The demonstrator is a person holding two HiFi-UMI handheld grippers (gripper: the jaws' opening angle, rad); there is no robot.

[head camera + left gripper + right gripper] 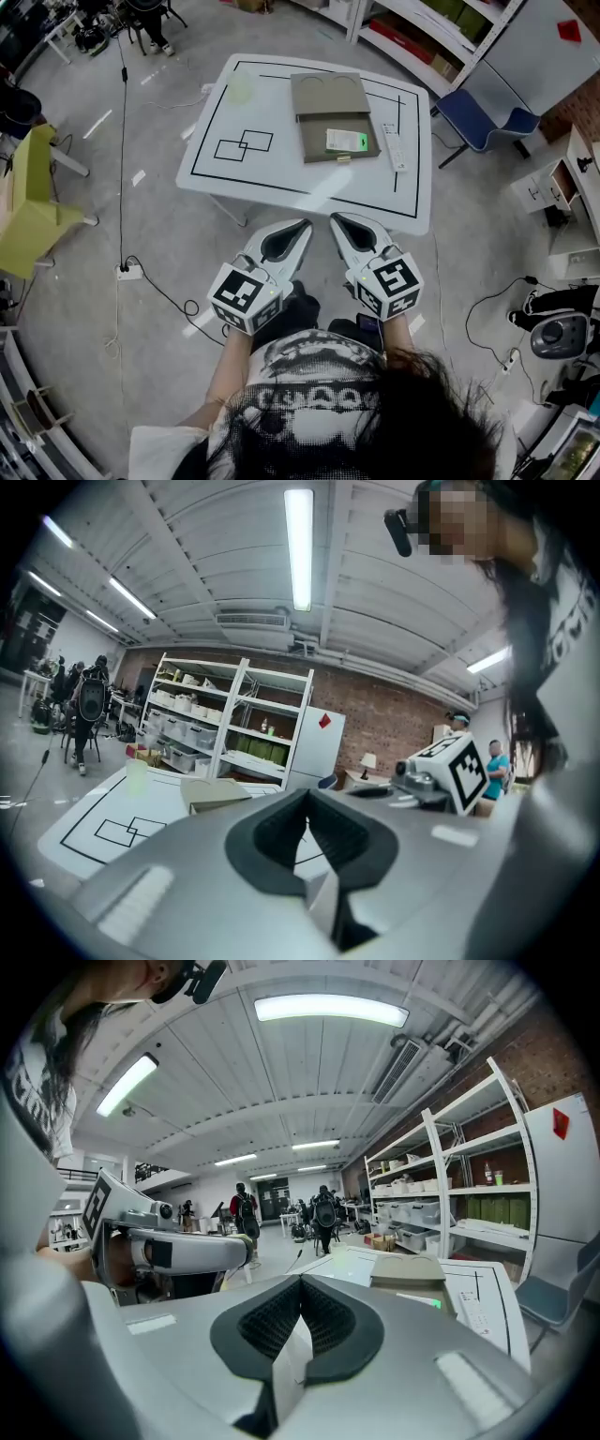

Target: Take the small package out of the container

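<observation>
An olive-grey container (330,111) lies open on the white table (281,169), its lid flipped toward the far side. Inside its near tray sits a small white package with a green patch (347,141). In the right gripper view the container (405,1269) shows low on the table, with the package's green patch (437,1304) just visible. Both grippers hang in front of the person, short of the table's near edge. My left gripper (306,225) is shut and empty. My right gripper (335,220) is shut too, with nothing between its jaws.
A white remote (393,146) lies right of the container, and a pale cup (240,88) stands at the table's far left. A blue chair (478,117) sits at the right, a yellow-green chair (28,202) at the left. Cables (155,281) cross the floor.
</observation>
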